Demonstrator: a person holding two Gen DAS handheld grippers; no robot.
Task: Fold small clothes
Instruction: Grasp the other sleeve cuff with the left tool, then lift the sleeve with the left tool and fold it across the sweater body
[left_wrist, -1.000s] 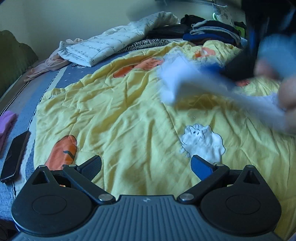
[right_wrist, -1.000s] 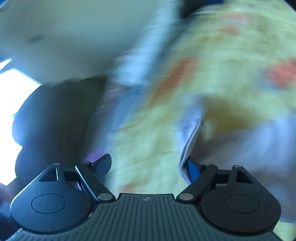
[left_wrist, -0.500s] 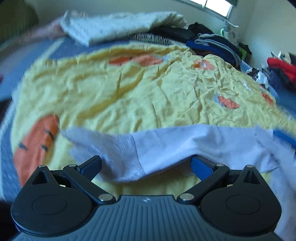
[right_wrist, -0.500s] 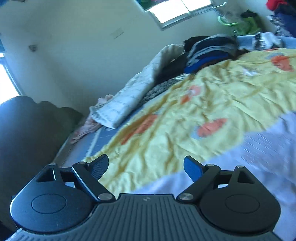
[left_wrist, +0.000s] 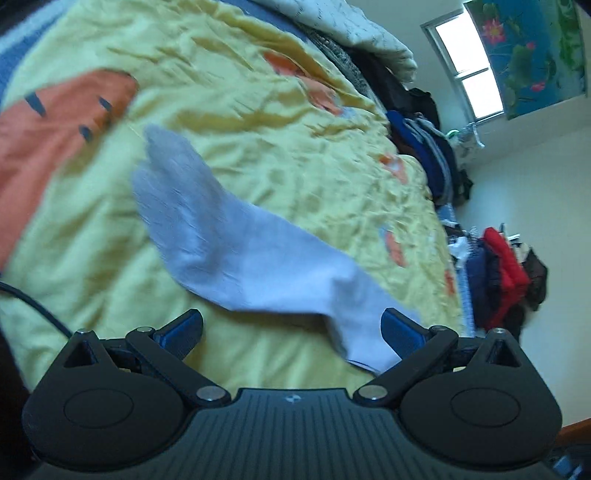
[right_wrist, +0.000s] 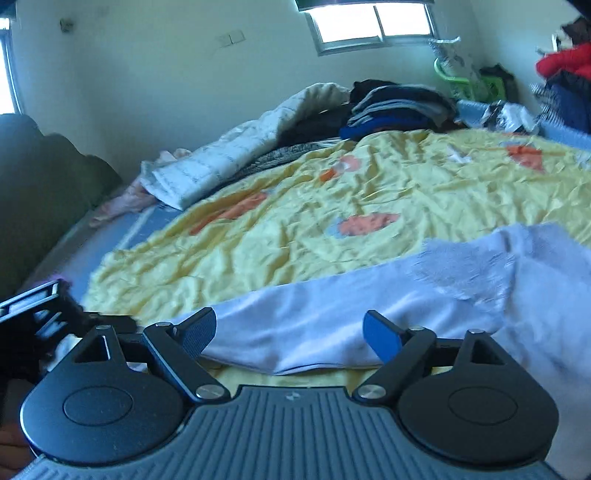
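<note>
The white sock (left_wrist: 258, 258) is soft matt knit cloth. The yellow quilt (right_wrist: 332, 206) looks like crinkled cotton. Both grippers have matt black plastic bodies and ribbed blue pads (right_wrist: 380, 334).

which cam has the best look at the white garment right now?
Left wrist: the white garment shows along its length, lying across the yellow blanket, though motion-blurred. Right wrist shows only a wide near band of it just beyond the open right gripper, running off frame right.
</note>
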